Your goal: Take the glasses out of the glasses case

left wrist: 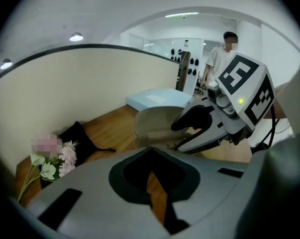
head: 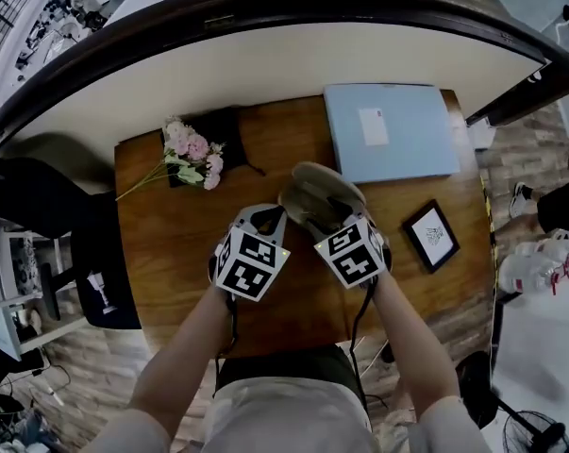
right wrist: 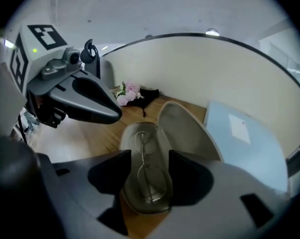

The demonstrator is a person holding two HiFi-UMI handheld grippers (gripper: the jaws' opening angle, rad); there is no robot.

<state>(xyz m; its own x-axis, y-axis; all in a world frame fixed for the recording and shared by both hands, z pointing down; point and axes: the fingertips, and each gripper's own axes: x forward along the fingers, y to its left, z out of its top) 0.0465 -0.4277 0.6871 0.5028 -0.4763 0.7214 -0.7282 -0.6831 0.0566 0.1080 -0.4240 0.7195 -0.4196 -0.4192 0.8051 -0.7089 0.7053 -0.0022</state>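
Observation:
A beige glasses case [head: 312, 192] lies open on the wooden table [head: 171, 243], its lid [right wrist: 185, 128] tipped back. Thin wire-framed glasses [right wrist: 150, 181] lie folded in its tray. My right gripper [right wrist: 147, 158] hovers low over the tray with its jaws apart, one on each side; the pads hide the tray's rims and I see no grip. My left gripper [left wrist: 150, 156] is just left of the case, its tips together with nothing between them, seen as one closed grey beak [right wrist: 92, 103] in the right gripper view. In the left gripper view, the right gripper's fingers [left wrist: 192, 118] reach over the case [left wrist: 154, 117].
A pink flower bunch [head: 195, 155] and a black cloth [head: 223, 128] lie at the back left. A light blue folder [head: 390, 132] lies at the back right, a small black picture frame [head: 431, 235] at the right. A cream partition [head: 265, 74] closes off the far side. A person [left wrist: 220, 59] stands beyond.

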